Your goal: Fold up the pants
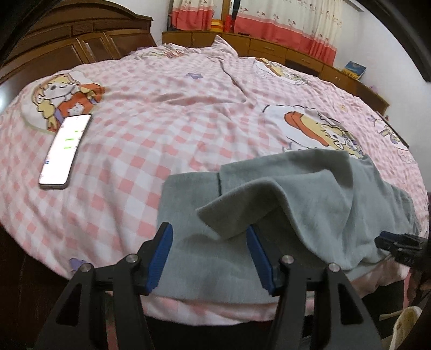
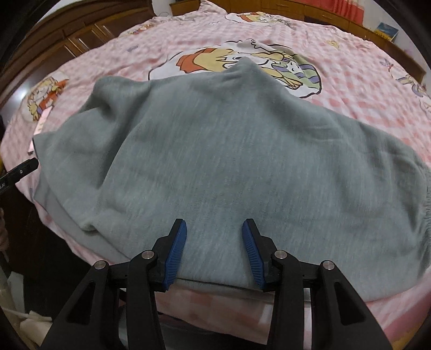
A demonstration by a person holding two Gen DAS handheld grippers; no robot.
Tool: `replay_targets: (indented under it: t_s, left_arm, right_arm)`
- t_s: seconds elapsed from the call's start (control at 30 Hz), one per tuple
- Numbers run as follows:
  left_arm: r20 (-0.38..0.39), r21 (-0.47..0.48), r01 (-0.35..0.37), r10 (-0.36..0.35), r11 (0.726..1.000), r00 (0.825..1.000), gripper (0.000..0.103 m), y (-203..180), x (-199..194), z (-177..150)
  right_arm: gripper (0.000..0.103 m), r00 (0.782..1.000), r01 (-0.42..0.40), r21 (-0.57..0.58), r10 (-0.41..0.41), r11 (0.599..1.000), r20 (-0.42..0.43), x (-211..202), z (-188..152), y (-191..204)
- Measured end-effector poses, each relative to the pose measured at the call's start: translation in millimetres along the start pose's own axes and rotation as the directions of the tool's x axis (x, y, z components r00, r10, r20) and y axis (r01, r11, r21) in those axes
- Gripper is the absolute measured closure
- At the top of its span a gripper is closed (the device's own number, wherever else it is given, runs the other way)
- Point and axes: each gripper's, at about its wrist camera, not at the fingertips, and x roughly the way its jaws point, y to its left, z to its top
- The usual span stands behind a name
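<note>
Grey-green fleece pants (image 2: pixel 229 161), soft brushed knit, spread across the near edge of the bed (image 1: pixel 167 113); filling the centre of the right wrist view, occupying the lower right of the left wrist view. Gathered elastic hem visible at the right edge of the right wrist view. One corner flipped back into a loose triangular flap at lower centre of the left wrist view, showing a vertical seam line just behind it. Rumpled folds along the left side in the right wrist view; far edge lapping over a cartoon print on the bedcover.

Left hand-held gripper (image 1: pixel 208 231): bottom centre of its own view, blue-padded fingers spread wide, poised over the near part of the pants, the folded flap lying between the tips; nothing clamped. Black tip also visible at the left edge of the right wrist view.

Right hand-held gripper (image 2: pixel 214 228): bottom centre of its own view, fingers parted wide over the near hem of the pants, holding nothing. Tip also seen at the right edge of the left wrist view, beside the cloth.

Pink-and-white checked bedcover with cartoon figures. Phone (image 1: pixel 66 149), screen lit, on the bed at left of the left wrist view, well apart from the pants. Wooden wardrobe (image 1: pixel 67 40) upper left; curtains (image 1: pixel 282 24) along the top.
</note>
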Motion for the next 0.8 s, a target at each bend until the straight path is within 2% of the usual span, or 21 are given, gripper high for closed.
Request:
replay_targets:
  t_s: [0.2, 0.3, 0.33, 0.37, 0.4, 0.43, 0.5, 0.63, 0.73, 0.8]
  left_arm:
    - [-0.020, -0.003, 0.033, -0.033, 0.999, 0.999, 0.043, -8, 22, 1]
    - [0.023, 0.008, 0.043, -0.043, 0.999, 0.999, 0.043, -14, 27, 7]
    - [0.036, 0.013, 0.047, -0.047, 0.999, 0.998, 0.050, -15, 28, 9]
    - [0.044, 0.020, 0.056, -0.057, 0.998, 0.997, 0.081, -17, 28, 12]
    - [0.034, 0.025, 0.084, -0.085, 0.996, 0.996, 0.094, -18, 29, 17]
    - [0.029, 0.017, 0.107, -0.108, 0.994, 0.994, 0.095, -18, 29, 21]
    - [0.075, -0.003, 0.118, -0.118, 0.993, 0.990, 0.095, -14, 16, 28]
    - [0.183, 0.008, 0.053, -0.053, 0.999, 0.982, 0.095, -2, -15, 36]
    - [0.163, 0.003, 0.038, -0.038, 0.999, 0.986, 0.093, 12, -15, 32]
    - [0.117, -0.003, -0.003, 0.003, 1.000, 0.993, 0.082, 19, -4, 21]
  right_arm:
    - [0.059, 0.998, -0.025, -0.113, 0.031, 0.993, 0.051, -24, 20, 30]
    - [0.059, 0.997, -0.048, -0.143, 0.056, 0.989, 0.049, -22, 27, 45]
    - [0.059, 0.997, -0.055, -0.155, 0.063, 0.986, 0.048, -21, 29, 51]
    - [0.059, 0.996, -0.065, -0.169, 0.073, 0.984, 0.044, -19, 31, 58]
    - [0.059, 0.996, -0.075, -0.185, 0.084, 0.980, 0.041, -17, 32, 65]
    - [0.059, 0.995, -0.084, -0.206, 0.094, 0.975, 0.038, -16, 34, 73]
    - [0.059, 0.994, -0.094, -0.246, 0.106, 0.965, 0.036, -15, 36, 87]
    - [0.059, 0.991, -0.115, -0.312, 0.130, 0.943, 0.028, -9, 39, 110]
    - [0.059, 0.989, -0.138, -0.334, 0.145, 0.932, -0.005, 3, 39, 121]
    - [0.059, 0.988, -0.155, -0.340, 0.149, 0.928, -0.043, 12, 38, 125]
